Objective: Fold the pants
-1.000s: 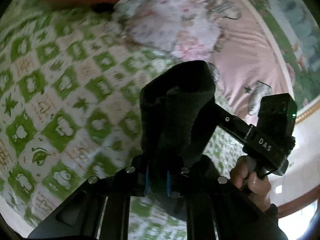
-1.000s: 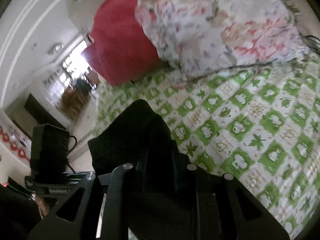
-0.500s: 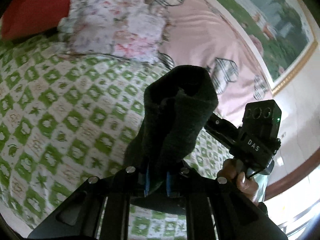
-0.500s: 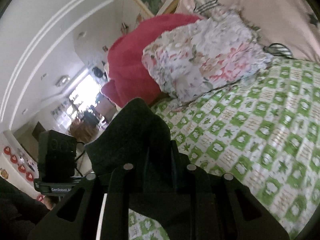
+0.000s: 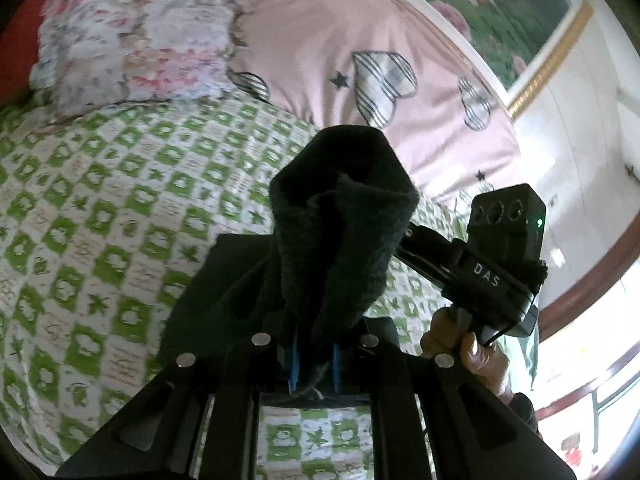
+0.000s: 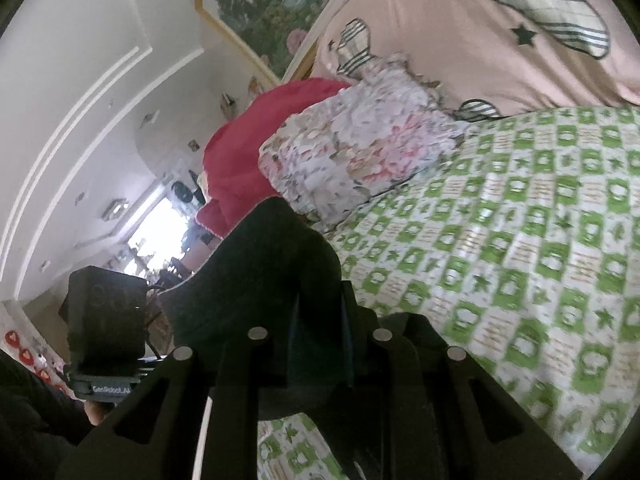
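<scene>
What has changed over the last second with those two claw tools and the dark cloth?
Both cameras have tilted up from the green checked bedspread toward the pink heart-print cover and framed painting, so the tools look to have lifted. Nothing was released: the left gripper and right gripper stay clamped on the black pants. The floral quilt hasn't moved.

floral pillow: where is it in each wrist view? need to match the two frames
Left wrist: floral pillow sits upper left, at the head of the green checked bedspread, left of the pink heart-print pillow.
Right wrist: floral pillow sits centre, just above the black pants, with the red blanket to its left.
Shared landmark: the pink heart-print pillow, right of the floral pillow in both.
</scene>
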The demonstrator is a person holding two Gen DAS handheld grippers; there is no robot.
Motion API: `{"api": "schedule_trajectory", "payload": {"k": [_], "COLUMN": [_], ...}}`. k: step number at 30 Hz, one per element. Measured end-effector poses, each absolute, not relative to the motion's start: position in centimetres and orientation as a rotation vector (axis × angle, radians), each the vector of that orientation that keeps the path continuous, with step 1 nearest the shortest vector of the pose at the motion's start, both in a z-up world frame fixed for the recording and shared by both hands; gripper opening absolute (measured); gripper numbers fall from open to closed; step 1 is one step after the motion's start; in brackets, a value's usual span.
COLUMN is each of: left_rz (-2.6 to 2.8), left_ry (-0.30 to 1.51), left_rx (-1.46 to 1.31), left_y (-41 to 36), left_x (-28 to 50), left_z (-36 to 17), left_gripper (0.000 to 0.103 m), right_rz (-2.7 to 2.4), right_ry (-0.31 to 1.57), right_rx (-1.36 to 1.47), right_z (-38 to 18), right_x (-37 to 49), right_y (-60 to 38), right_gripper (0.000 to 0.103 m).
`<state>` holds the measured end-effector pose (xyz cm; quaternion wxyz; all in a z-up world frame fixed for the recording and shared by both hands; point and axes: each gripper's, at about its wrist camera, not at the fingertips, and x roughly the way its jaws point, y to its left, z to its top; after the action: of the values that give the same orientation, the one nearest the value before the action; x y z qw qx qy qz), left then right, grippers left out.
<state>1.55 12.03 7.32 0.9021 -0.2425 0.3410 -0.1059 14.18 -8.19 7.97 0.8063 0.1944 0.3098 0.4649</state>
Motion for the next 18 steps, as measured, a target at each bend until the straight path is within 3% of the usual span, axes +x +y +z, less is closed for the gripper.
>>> {"api": "schedule_trajectory", "payload": {"k": [18], "left_rz": [-0.262], "left_ry": [0.783], "left_rx": [-0.272], "left_y": [3.2], "left_x": [3.2], "left_z": [3.9], "left_gripper": [0.011], "right_rz": [0.865], "right_ry": [0.689], "right_rx": [0.552], "right_z": [2.3], "right_x": [12.6], "right_y": [-16.4], "right_gripper": [0.02]}}
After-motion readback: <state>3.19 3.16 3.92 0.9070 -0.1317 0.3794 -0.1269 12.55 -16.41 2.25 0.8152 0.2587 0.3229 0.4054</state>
